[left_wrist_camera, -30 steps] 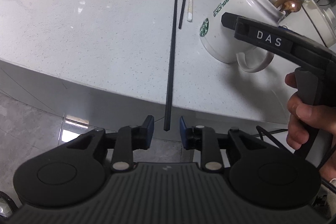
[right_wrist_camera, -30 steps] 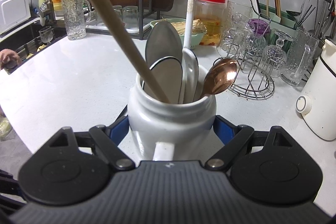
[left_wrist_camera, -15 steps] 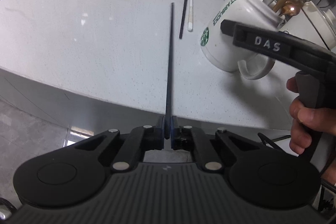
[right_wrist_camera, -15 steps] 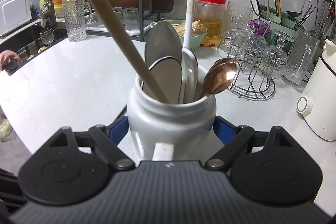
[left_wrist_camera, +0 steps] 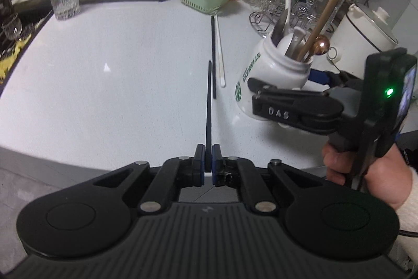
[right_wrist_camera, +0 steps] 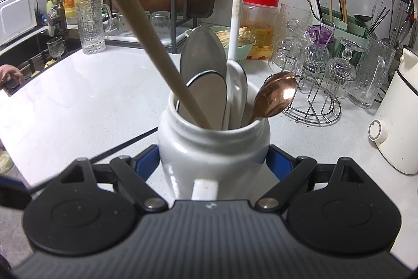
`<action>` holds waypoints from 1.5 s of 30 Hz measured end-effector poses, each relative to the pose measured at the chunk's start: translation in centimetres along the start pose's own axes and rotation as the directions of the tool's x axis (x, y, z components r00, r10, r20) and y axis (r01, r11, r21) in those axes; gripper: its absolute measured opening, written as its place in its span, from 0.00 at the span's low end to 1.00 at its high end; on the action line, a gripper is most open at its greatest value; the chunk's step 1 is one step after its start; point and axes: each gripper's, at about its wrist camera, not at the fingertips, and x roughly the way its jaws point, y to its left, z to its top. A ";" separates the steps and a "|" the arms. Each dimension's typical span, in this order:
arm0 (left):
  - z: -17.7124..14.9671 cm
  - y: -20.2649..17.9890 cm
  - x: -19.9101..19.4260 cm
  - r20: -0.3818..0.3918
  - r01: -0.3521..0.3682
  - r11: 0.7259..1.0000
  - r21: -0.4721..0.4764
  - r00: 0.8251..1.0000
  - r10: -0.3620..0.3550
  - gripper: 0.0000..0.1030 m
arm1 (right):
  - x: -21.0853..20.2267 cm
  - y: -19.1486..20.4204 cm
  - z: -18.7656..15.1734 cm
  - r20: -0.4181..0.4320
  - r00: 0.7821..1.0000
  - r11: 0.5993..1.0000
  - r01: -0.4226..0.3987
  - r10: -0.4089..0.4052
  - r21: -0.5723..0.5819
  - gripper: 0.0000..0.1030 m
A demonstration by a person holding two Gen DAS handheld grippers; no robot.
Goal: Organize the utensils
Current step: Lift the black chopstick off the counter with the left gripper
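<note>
Chopstick, black, is clamped at its near end between the closed jaws of the left gripper, just inside the near edge of the counter; its far tip points away along the counter, and whether that tip rests on the surface cannot be told. Risk one: the hold is at the very end of a long thin stick, so it may pivot or slip out when swung toward the mug.

To the right, the right gripper straddles the white mug, which stands toward the right side of the counter. Its jaws are opening, with the mug between the blue pads. Risk two: the mug appears tilted and top-heavy, so a looser hold could let it tip or shift under a push.

The mug mouth is crowded with a wooden handle, a steel spoon, a white spoon and a copper spoon. Risk three: the stick may strike these and miss the opening.

Farther on, a black stick and a white stick lie side by side, not yet collected. Beyond the mug, stemmed glasses stand near enough for a wide swing to hit.
</note>
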 end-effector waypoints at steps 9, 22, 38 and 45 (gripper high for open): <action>2.7 0.4 -3.3 0.060 -0.045 0.997 0.069 0.997 0.041 0.05 | 0.2 0.1 0.1 0.003 1.000 1.000 0.006 -0.006 0.010 0.88; 8.2 0.3 -5.9 0.107 -0.034 0.993 0.113 0.994 0.022 0.05 | 0.2 -0.1 0.0 0.003 1.000 1.000 0.002 -0.003 0.025 0.87; 11.7 0.0 -6.4 0.104 -0.006 0.991 0.133 0.995 -0.008 0.05 | 0.2 0.0 0.0 0.002 1.000 1.000 0.002 -0.002 0.022 0.88; 13.4 0.0 -6.5 0.087 0.005 0.992 0.128 0.996 -0.016 0.05 | 0.2 -0.1 0.1 -0.002 1.000 1.000 -0.004 0.004 0.021 0.87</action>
